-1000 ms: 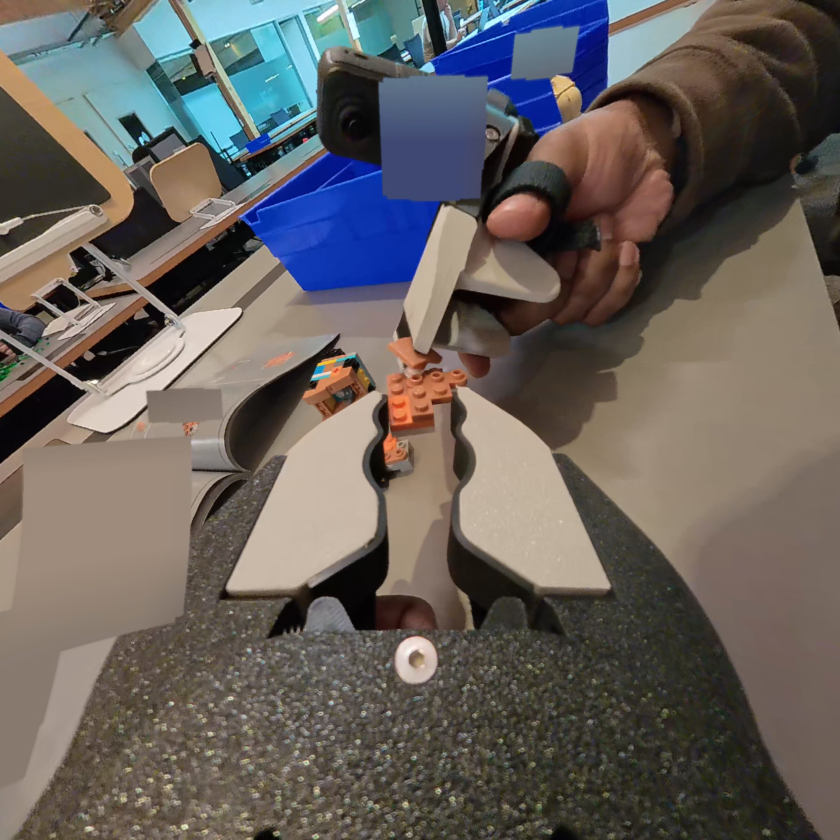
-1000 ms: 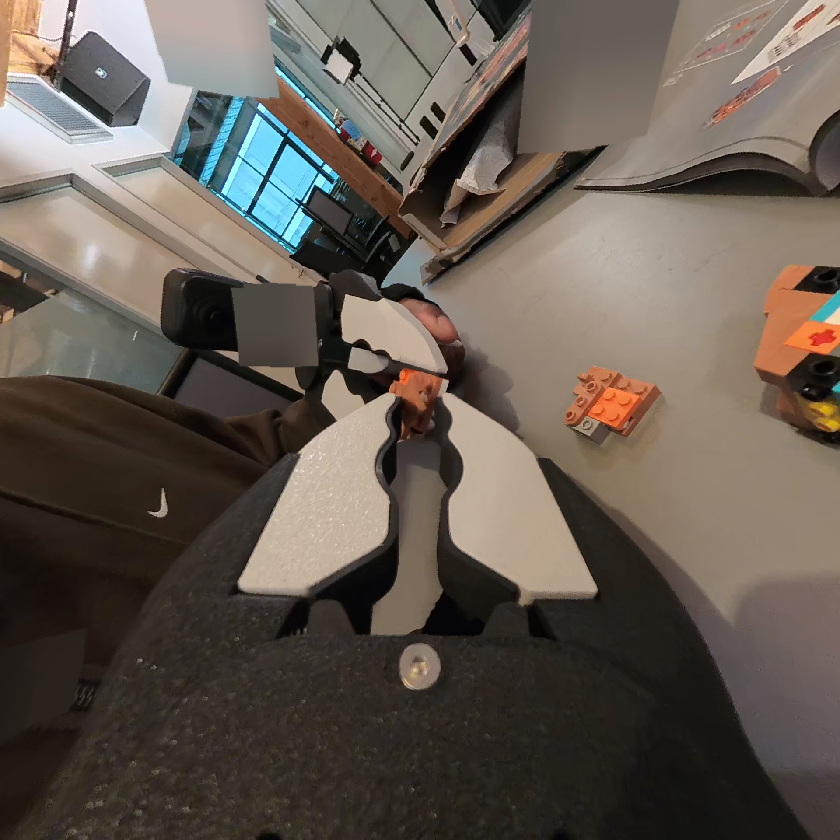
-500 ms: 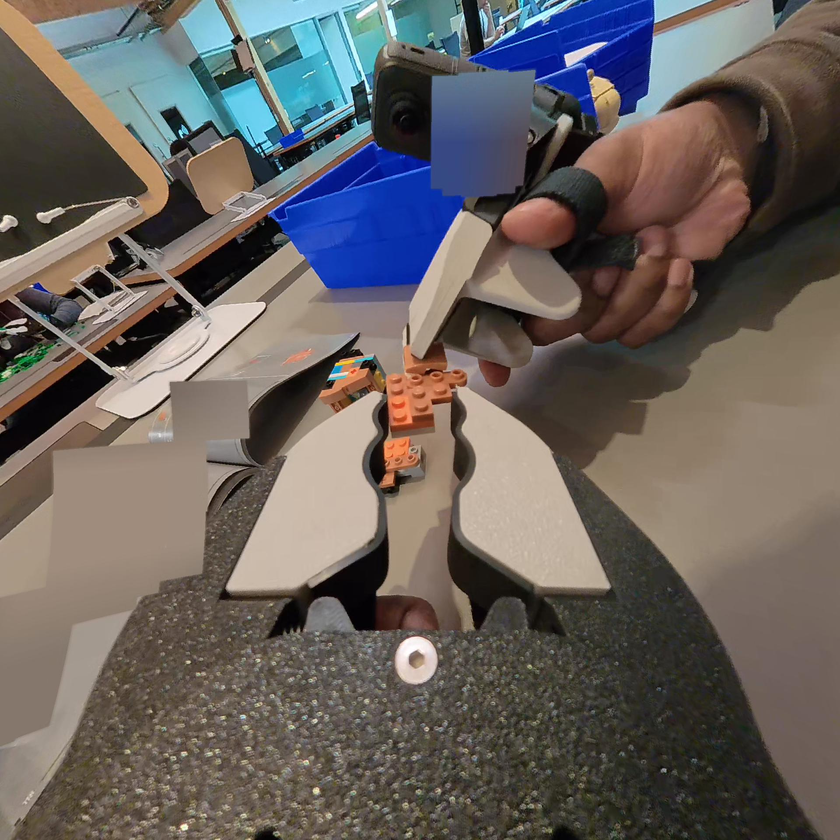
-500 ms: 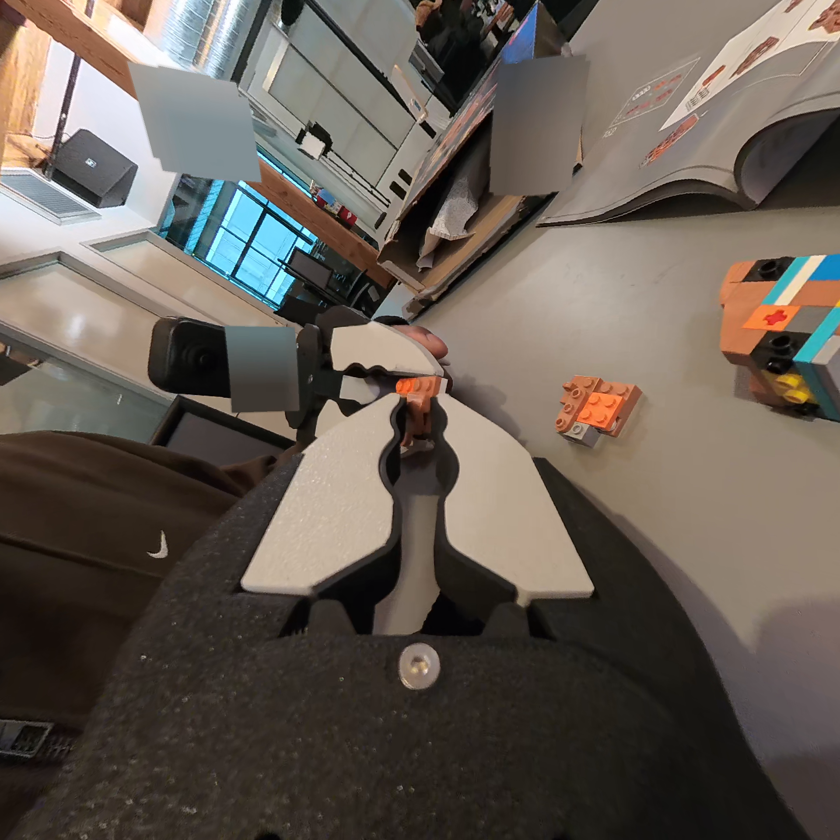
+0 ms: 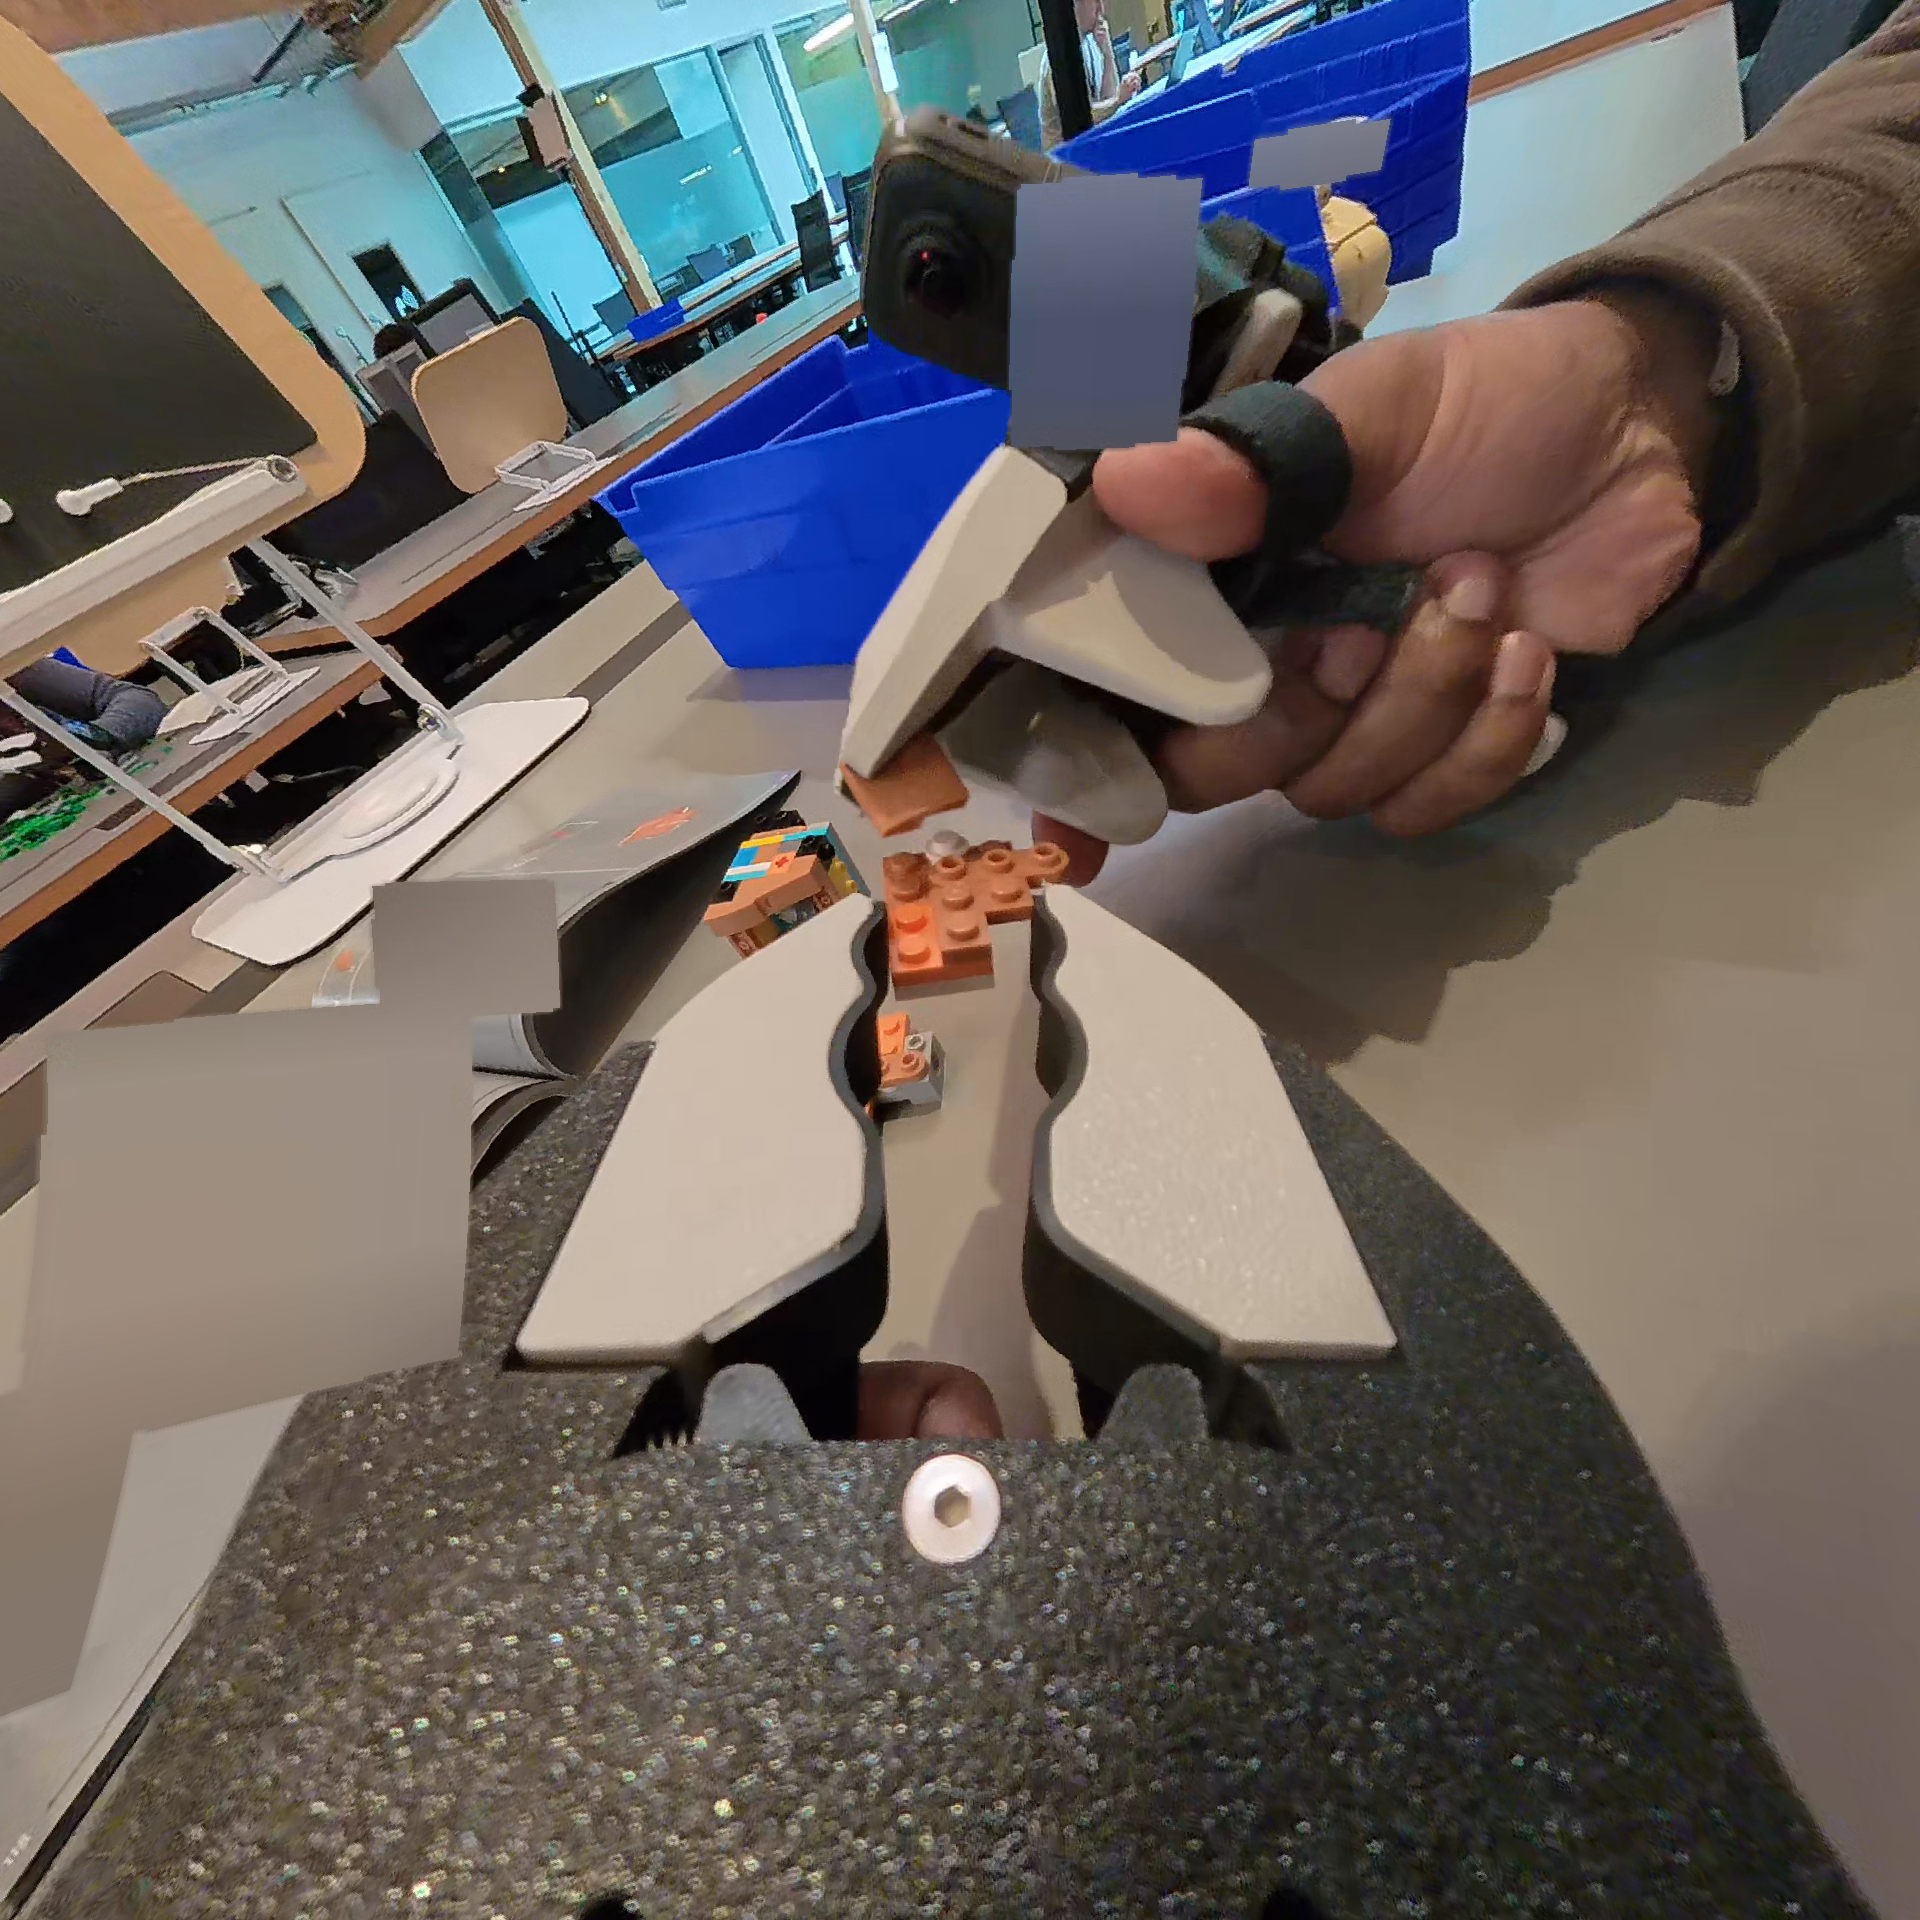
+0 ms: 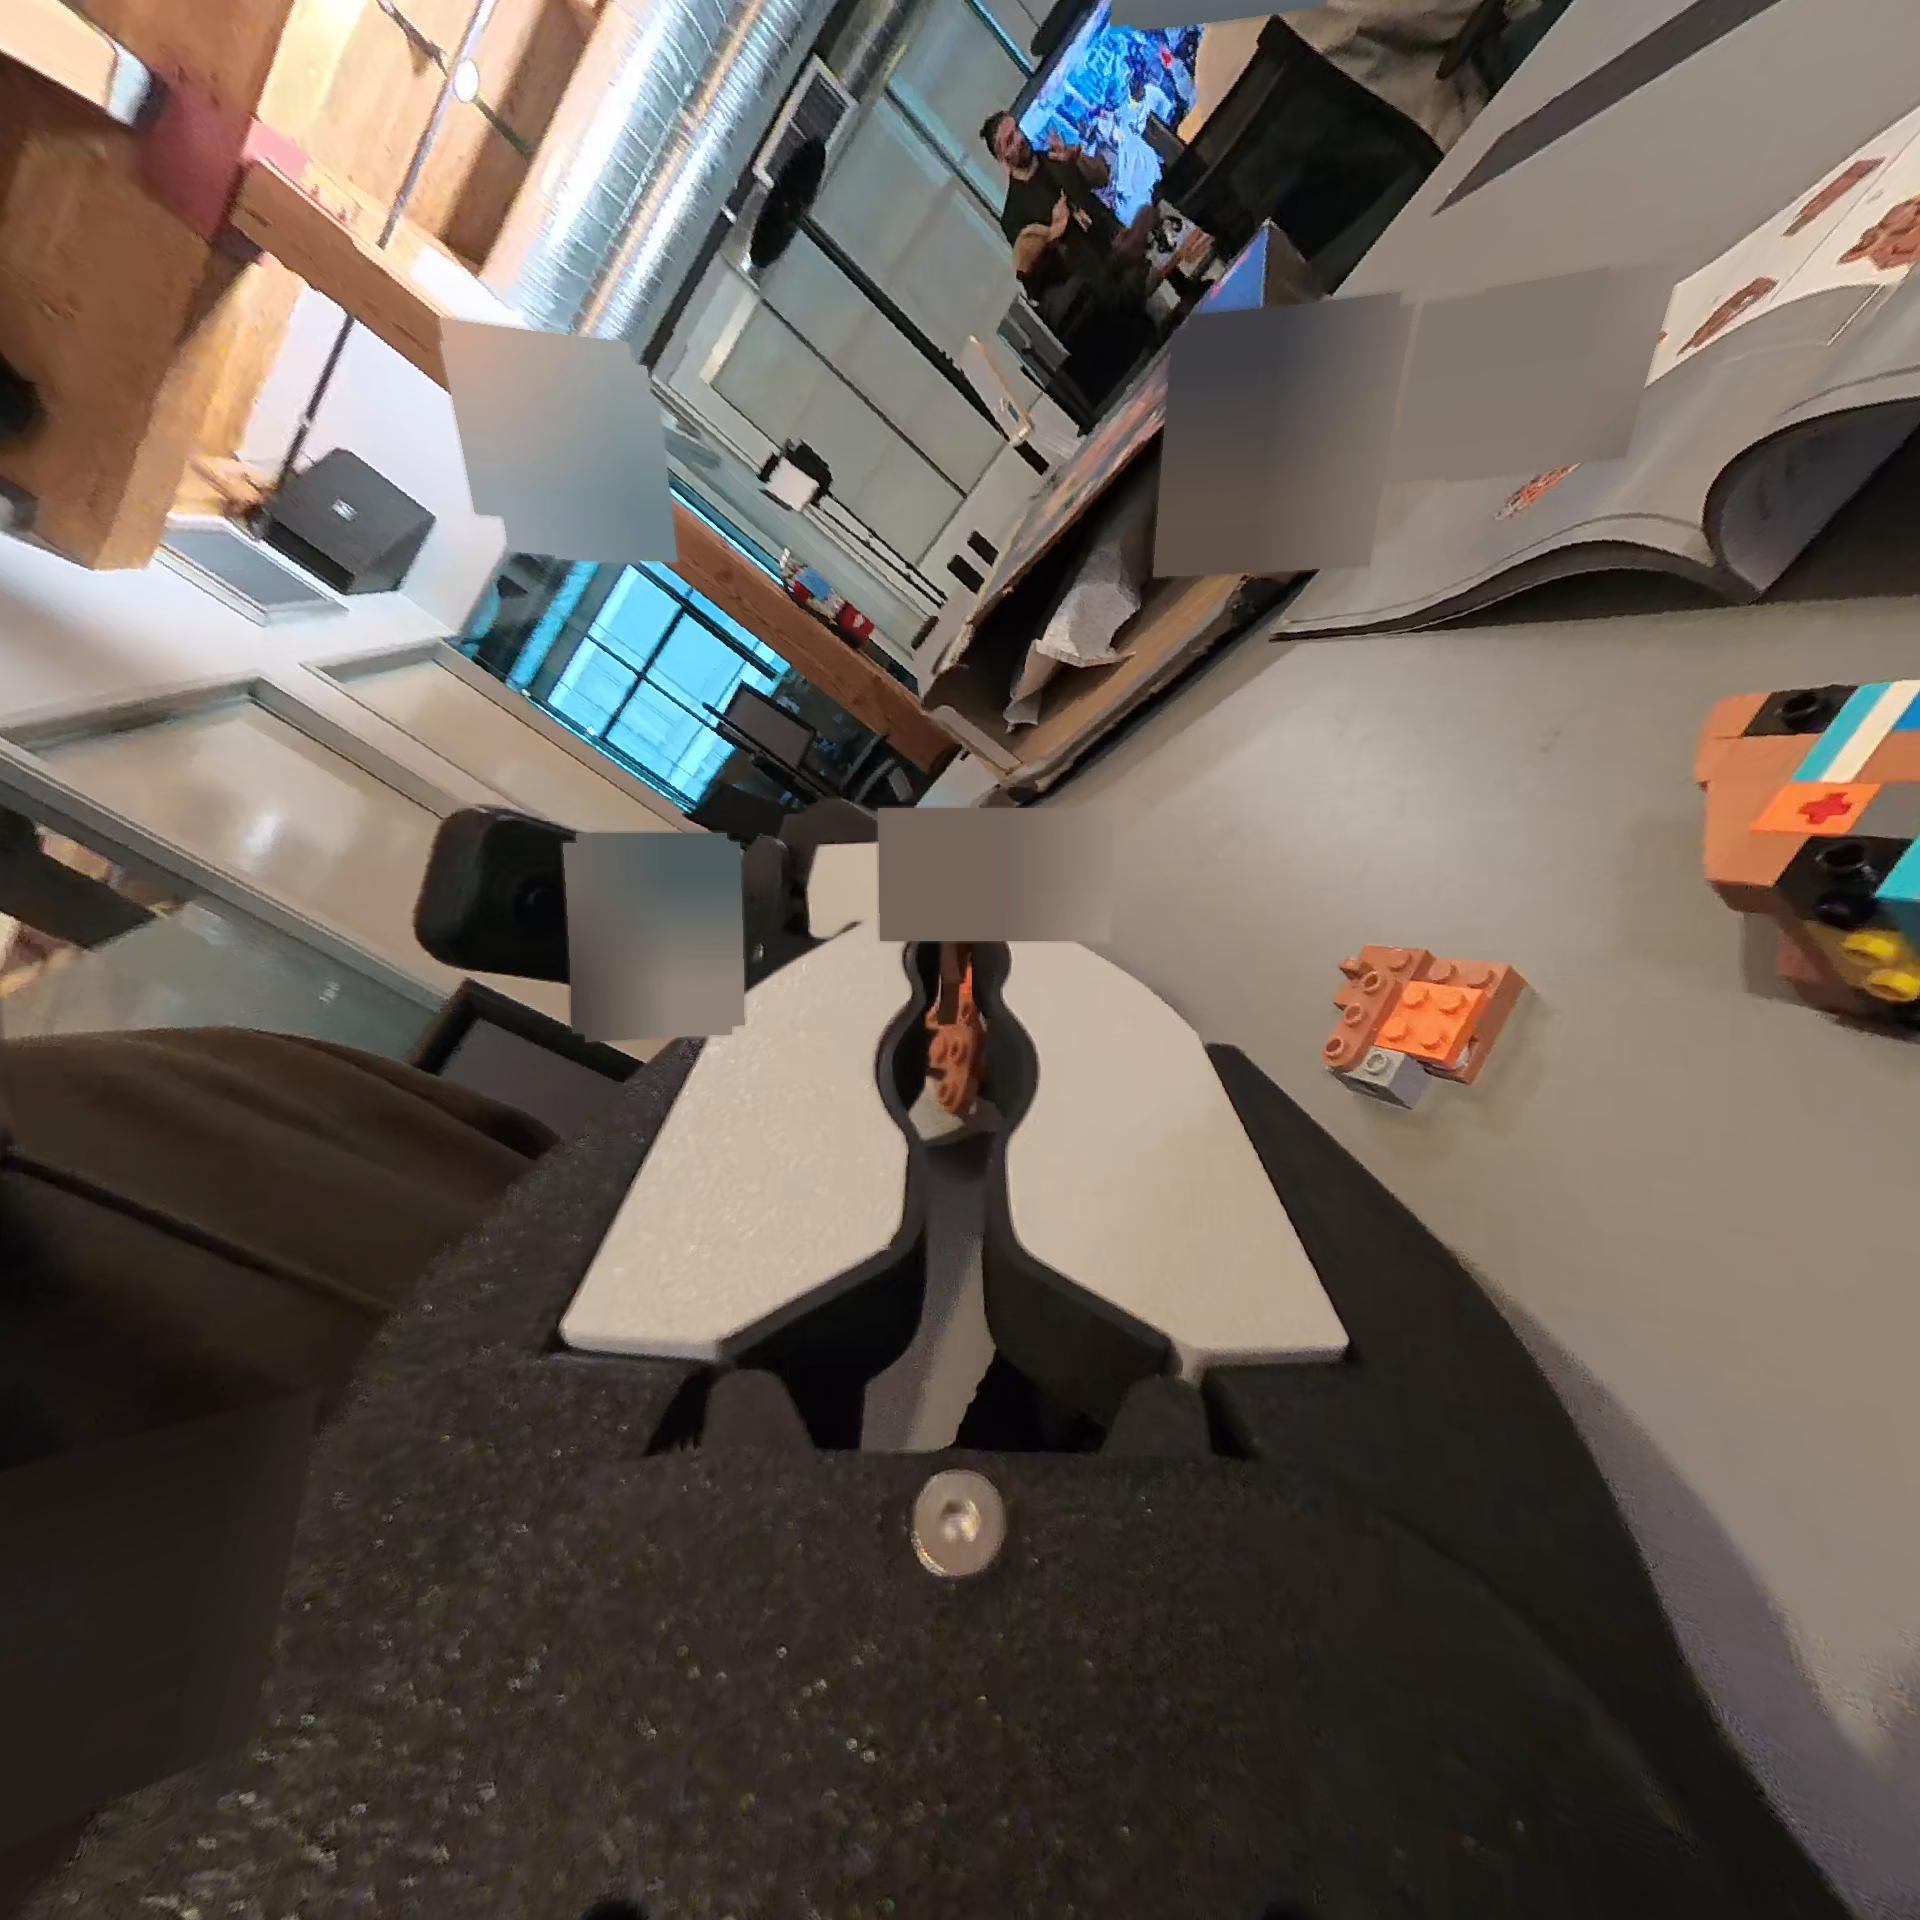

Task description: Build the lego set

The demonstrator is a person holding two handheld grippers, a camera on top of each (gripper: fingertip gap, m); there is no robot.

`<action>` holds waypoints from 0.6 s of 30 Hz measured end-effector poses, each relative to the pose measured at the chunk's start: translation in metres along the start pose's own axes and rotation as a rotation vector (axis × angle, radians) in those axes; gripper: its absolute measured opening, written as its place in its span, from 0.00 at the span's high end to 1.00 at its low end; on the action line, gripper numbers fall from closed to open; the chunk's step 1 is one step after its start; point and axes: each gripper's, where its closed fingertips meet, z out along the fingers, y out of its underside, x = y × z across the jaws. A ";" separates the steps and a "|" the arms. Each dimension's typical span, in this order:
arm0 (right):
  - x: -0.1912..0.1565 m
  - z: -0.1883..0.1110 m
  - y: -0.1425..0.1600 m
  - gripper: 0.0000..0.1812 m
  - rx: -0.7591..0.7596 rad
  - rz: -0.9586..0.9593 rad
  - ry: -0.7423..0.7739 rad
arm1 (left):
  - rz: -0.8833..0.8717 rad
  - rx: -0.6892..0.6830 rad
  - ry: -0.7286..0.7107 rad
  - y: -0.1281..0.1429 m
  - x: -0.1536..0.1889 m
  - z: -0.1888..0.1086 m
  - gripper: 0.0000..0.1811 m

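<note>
— So, where do we see the brown plate (image 5: 940,914)?
— In the middle, pinched by our left gripper (image 5: 951,935).
— And our right gripper (image 5: 904,764)?
— Just above it, squeezing a flat brown tile (image 5: 906,795).

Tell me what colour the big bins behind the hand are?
Bright blue plastic bins, seen best in the left wrist view.

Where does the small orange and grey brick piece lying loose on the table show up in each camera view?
Left wrist view: the small brick piece lies centre frame, between the left gripper's fingers, on the table.
Right wrist view: it lies right of centre, right of the right gripper.
Shared landmark: the colourful brick model.
</note>
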 end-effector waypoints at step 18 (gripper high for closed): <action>0.003 0.002 0.002 0.97 0.076 -0.047 0.110 | -0.017 0.045 -0.013 -0.007 -0.002 -0.003 0.86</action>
